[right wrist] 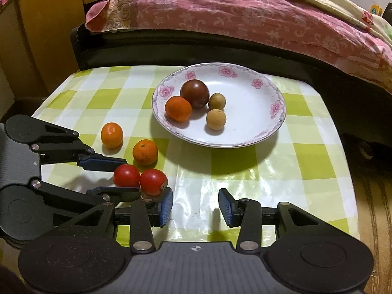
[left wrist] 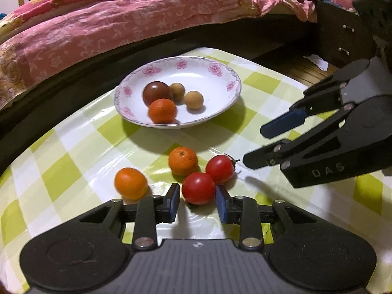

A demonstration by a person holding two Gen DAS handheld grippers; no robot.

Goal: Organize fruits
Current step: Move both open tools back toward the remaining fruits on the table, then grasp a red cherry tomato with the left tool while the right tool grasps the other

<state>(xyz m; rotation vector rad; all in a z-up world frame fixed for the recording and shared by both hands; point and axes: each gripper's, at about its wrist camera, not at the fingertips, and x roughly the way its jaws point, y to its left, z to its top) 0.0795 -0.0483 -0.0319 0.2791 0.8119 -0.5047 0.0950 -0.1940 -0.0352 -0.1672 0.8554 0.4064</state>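
A white floral plate [left wrist: 215, 73] [right wrist: 259, 127] holds a dark tomato [left wrist: 156, 92] [right wrist: 194, 93], an orange [left wrist: 162, 110] [right wrist: 178, 109] and two tan longans [left wrist: 193, 99] [right wrist: 215, 119]. On the checked cloth lie two oranges [left wrist: 183, 161] [left wrist: 131, 183] [right wrist: 145, 152] [right wrist: 112, 135] and two red tomatoes [left wrist: 199, 188] [left wrist: 220, 169] [right wrist: 126, 175] [right wrist: 153, 181]. My left gripper [left wrist: 198, 199] [right wrist: 122, 175] is open, its blue pads on either side of the near red tomato. My right gripper [right wrist: 195, 207] [left wrist: 254, 144] is open and empty, just right of the tomatoes.
The green and white checked table [right wrist: 306, 161] ends close behind the plate. A bed with pink floral covers [left wrist: 122, 19] [right wrist: 245, 12] runs along the back. A wooden cabinet [right wrist: 44, 36] stands at the left in the right wrist view.
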